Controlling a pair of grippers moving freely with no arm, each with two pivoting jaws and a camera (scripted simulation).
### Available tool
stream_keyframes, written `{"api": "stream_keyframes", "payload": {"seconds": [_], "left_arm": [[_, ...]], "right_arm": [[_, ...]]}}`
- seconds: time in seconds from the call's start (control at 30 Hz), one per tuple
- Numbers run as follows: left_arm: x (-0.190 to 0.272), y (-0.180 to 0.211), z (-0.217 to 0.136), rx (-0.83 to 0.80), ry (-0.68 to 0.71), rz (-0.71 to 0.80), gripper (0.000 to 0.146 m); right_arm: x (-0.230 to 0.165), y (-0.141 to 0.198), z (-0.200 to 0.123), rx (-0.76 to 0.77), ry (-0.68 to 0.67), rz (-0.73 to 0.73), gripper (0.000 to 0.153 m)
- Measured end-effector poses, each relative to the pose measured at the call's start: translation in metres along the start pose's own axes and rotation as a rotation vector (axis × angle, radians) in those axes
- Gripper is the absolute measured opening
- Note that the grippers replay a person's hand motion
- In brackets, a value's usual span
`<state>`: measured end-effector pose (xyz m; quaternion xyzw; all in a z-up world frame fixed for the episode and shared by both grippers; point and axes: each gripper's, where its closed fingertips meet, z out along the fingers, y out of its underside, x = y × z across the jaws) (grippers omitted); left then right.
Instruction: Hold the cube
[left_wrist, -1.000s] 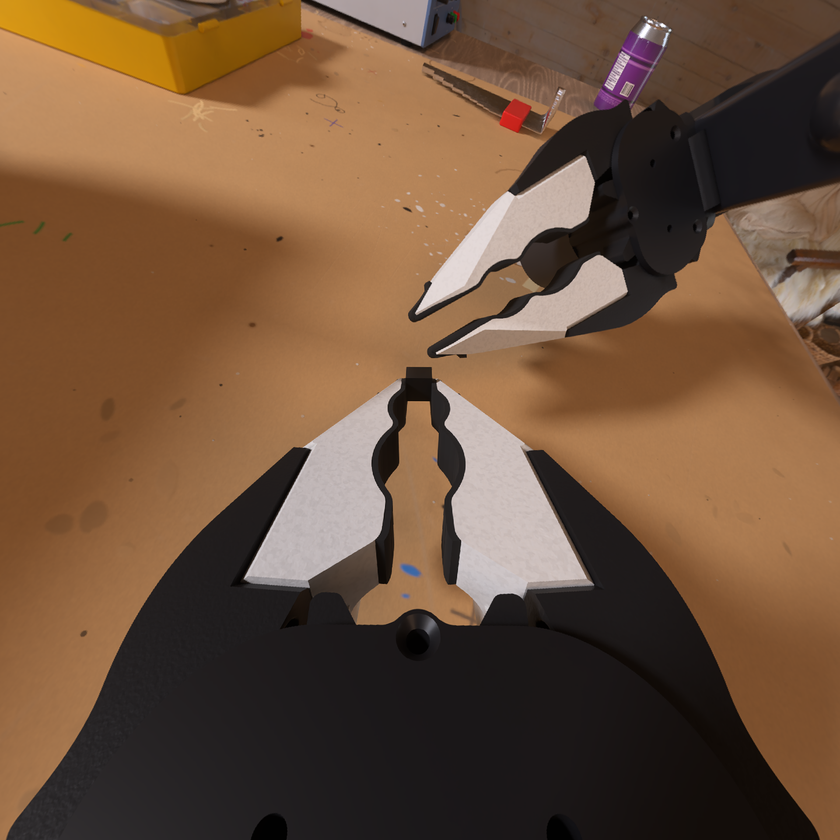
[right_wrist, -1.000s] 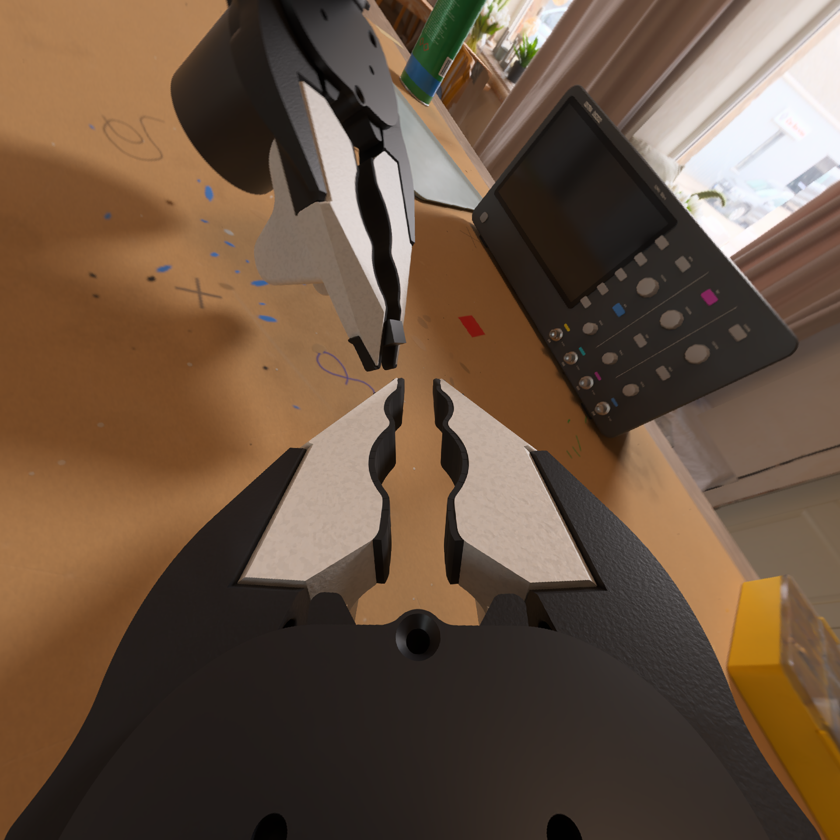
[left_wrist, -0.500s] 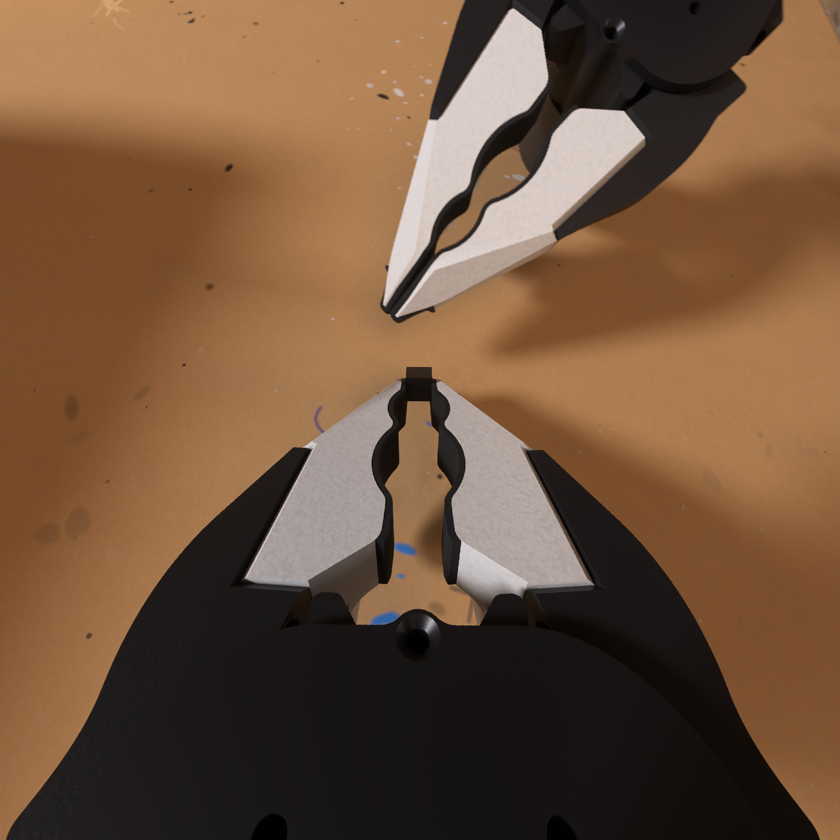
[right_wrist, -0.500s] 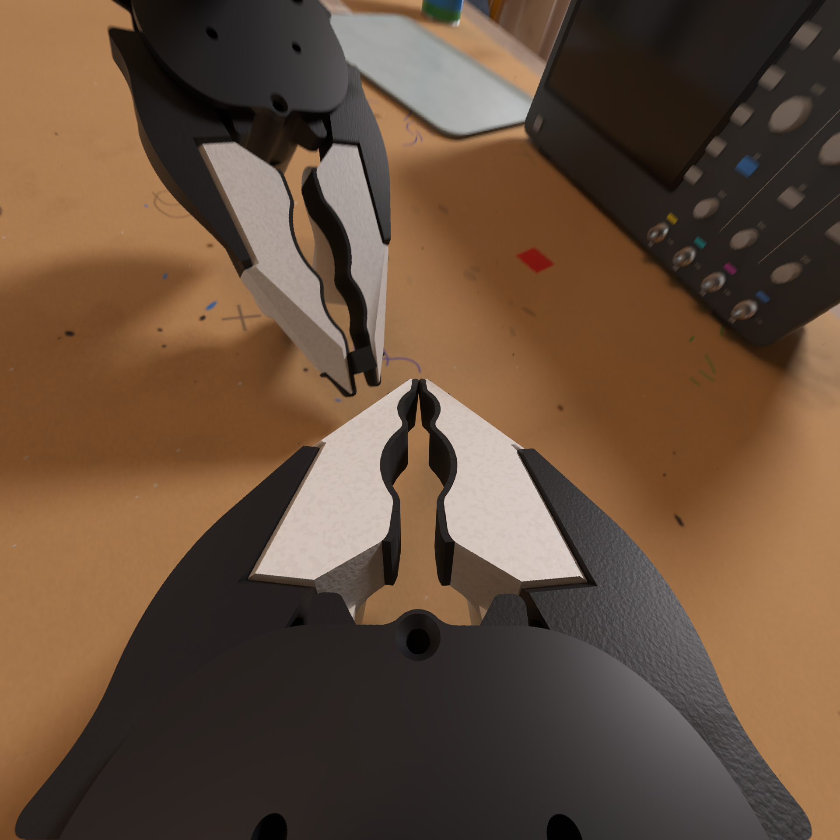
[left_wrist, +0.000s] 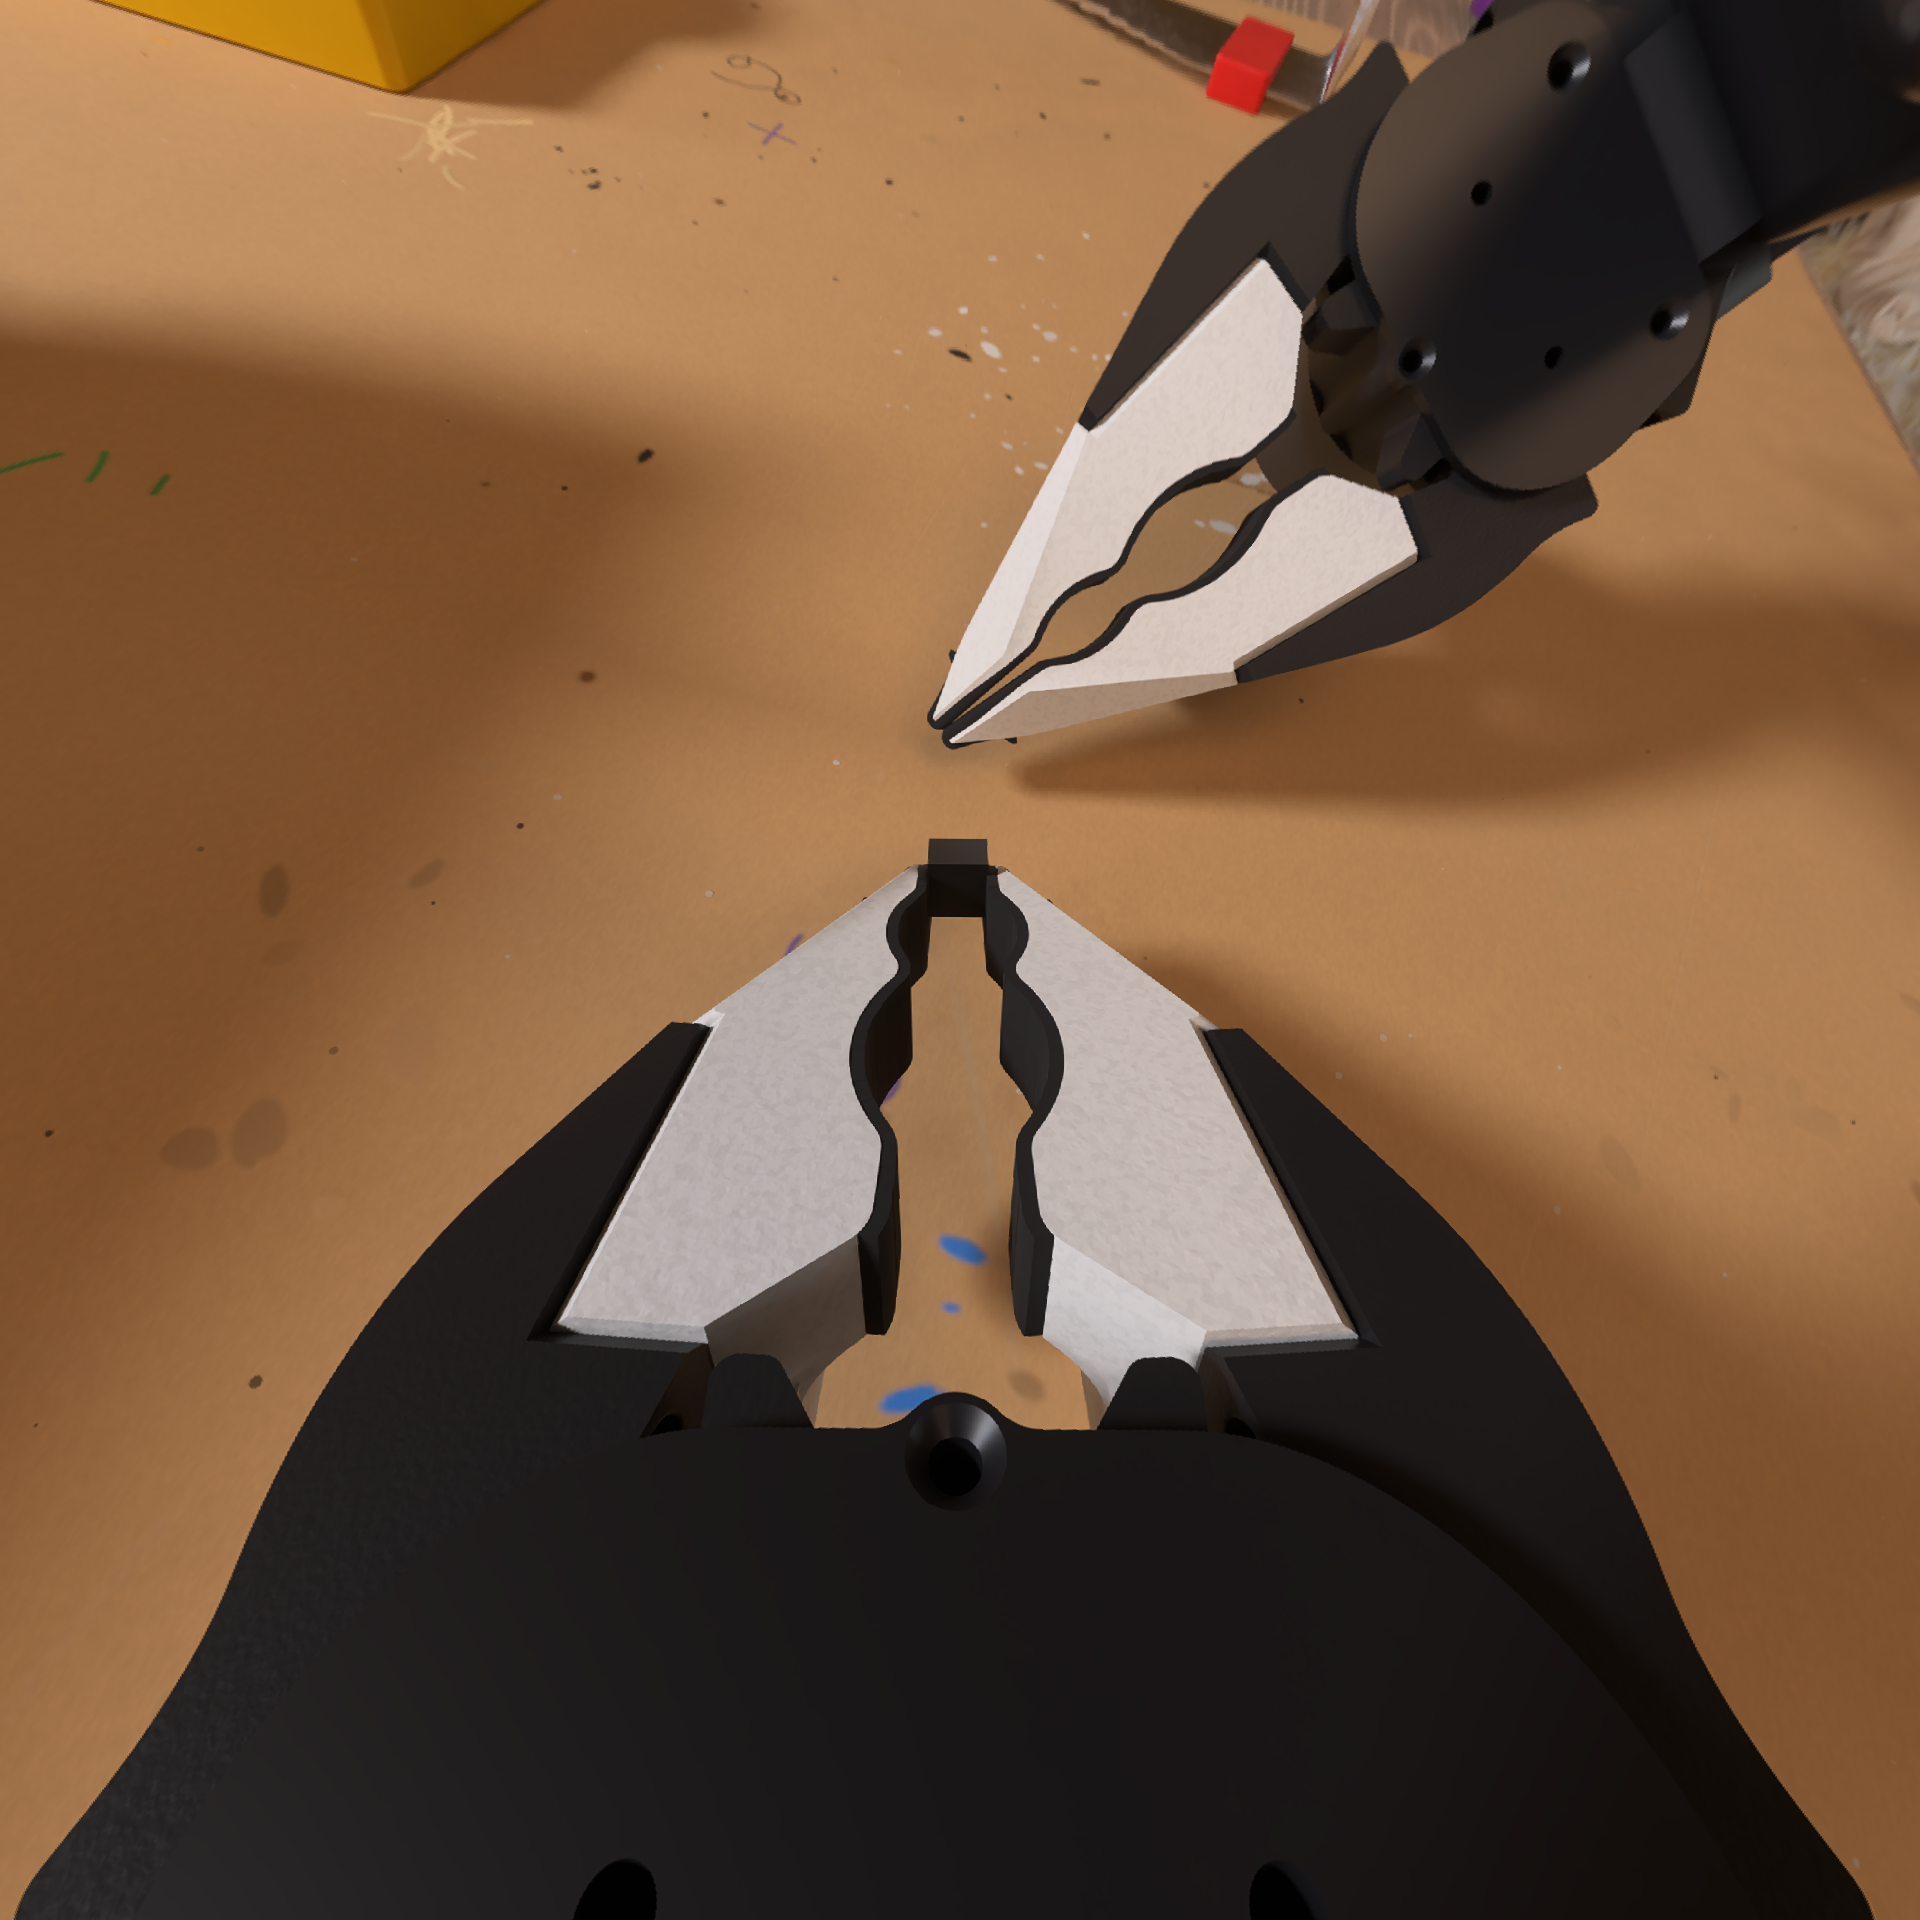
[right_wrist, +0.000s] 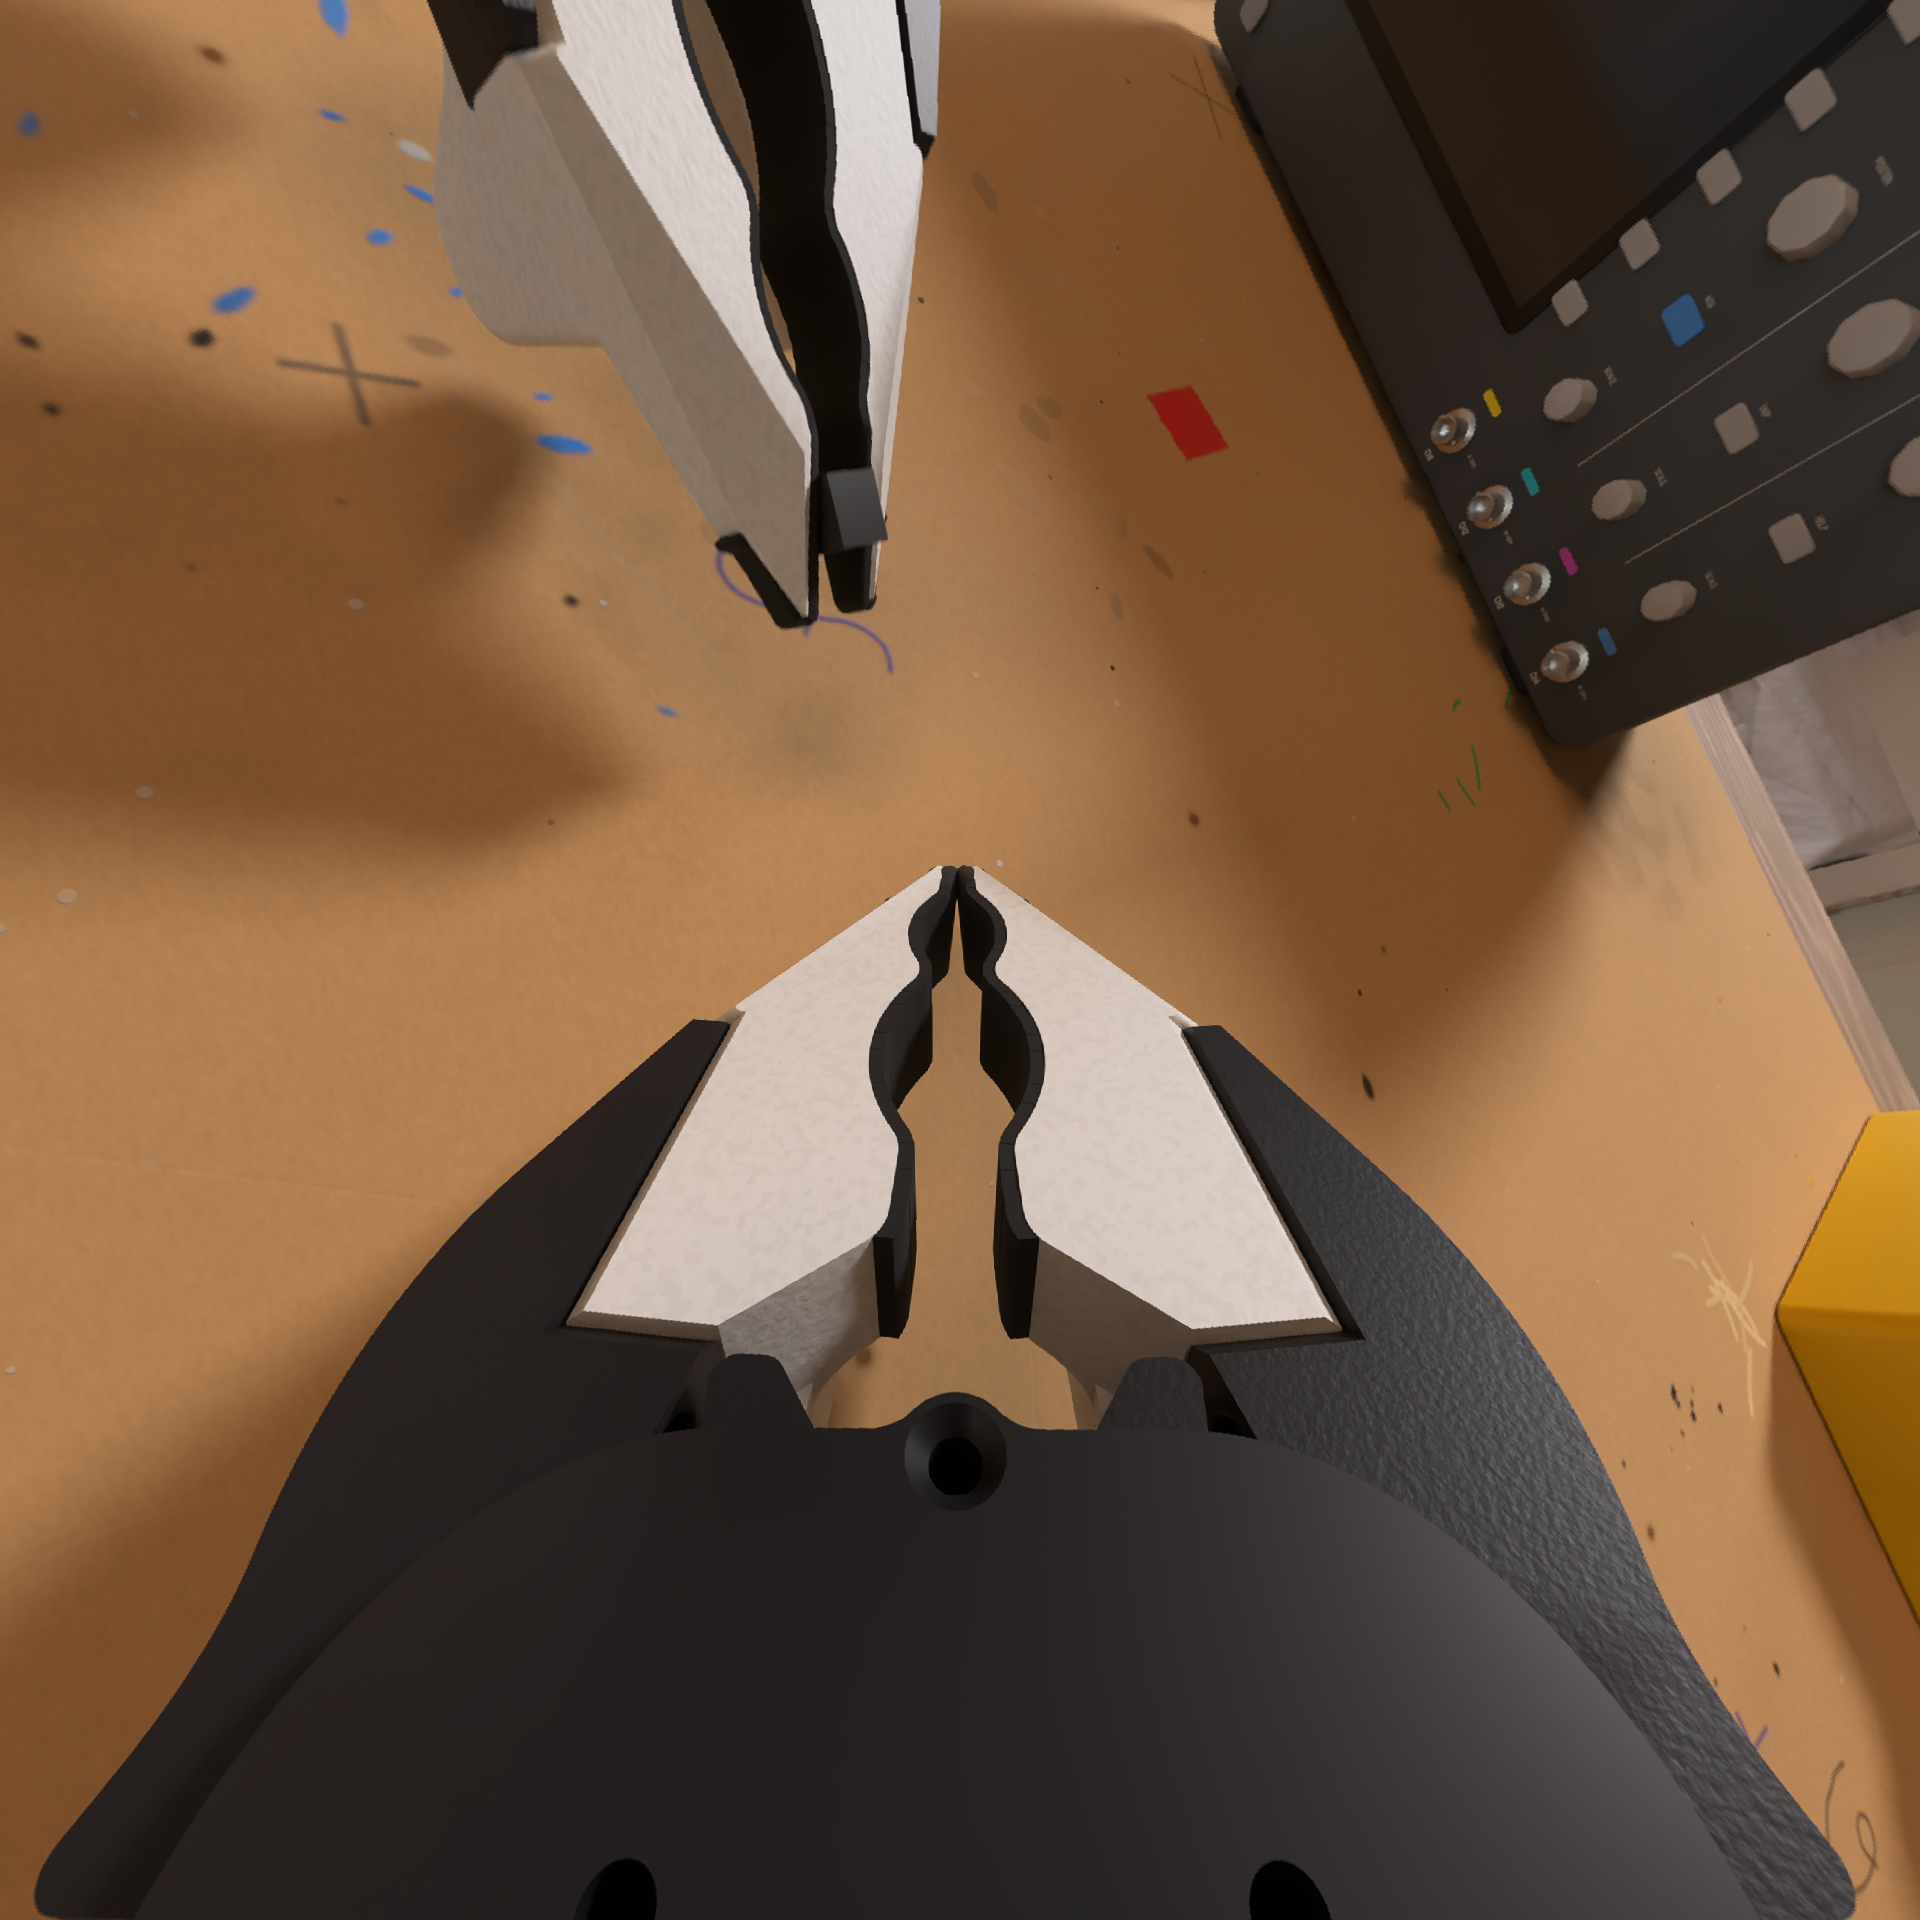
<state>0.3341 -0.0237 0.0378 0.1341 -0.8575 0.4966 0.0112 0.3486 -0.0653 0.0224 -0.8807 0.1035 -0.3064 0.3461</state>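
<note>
Currently, as I read both wrist views:
Left gripper (left_wrist: 957, 878): I see its fingers drawn in on a small black cube (left_wrist: 957, 871), pinched right at the tips; the rest of the slot behind it is empty. In the right wrist view the same gripper (right_wrist: 831, 566) hangs tips-down over the board, the cube (right_wrist: 852, 507) clamped just above the fingertips.
Cube place: off the table, between the left gripper's tips — not resting on the surface as far as I can tell.
Right gripper (right_wrist: 956, 878): fingertips pressed together, nothing between them. In the left wrist view it (left_wrist: 948, 727) points down and toward the left gripper, tips near the cube but apart from it.
Table (left_wrist: 416, 623): tan board with paint specks, pen marks and soft shadows.
Oscilloscope (right_wrist: 1621, 343): dark instrument with screen and knobs, upper right in my right view.
Yellow case (right_wrist: 1860, 1340): at the right edge of that view; one corner (left_wrist: 343, 36) also tops my left view.
Red block (left_wrist: 1247, 64): far side of the table, on a saw blade — well apart from both grippers.
Red patch (right_wrist: 1188, 421): flat mark on the board near the oscilloscope.
</note>
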Motion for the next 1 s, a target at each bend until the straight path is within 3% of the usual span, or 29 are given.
{"api": "stream_keyframes", "payload": {"seconds": [0.37, 0.57, 0.7, 1.0], "left_arm": [[0.0, -0.005, -0.005, 0.047, 0.009, -0.007, 0.009], [-0.004, -0.004, -0.014, 0.052, -0.03, 0.086, 0.009], [-0.009, -0.003, -0.028, 0.054, -0.072, 0.206, 0.009], [0.007, -0.017, -0.03, 0.195, 0.019, 0.29, 0.009]], "right_arm": [[-0.005, 0.006, -0.002, -0.026, -0.061, 0.021, 0.003], [-0.008, 0.003, -0.009, -0.012, -0.193, 0.151, 0.023], [0.0, -0.006, -0.016, 0.082, -0.247, 0.271, 0.02], [-0.008, -0.064, -0.02, 0.38, -0.484, 0.369, 0.007]]}}
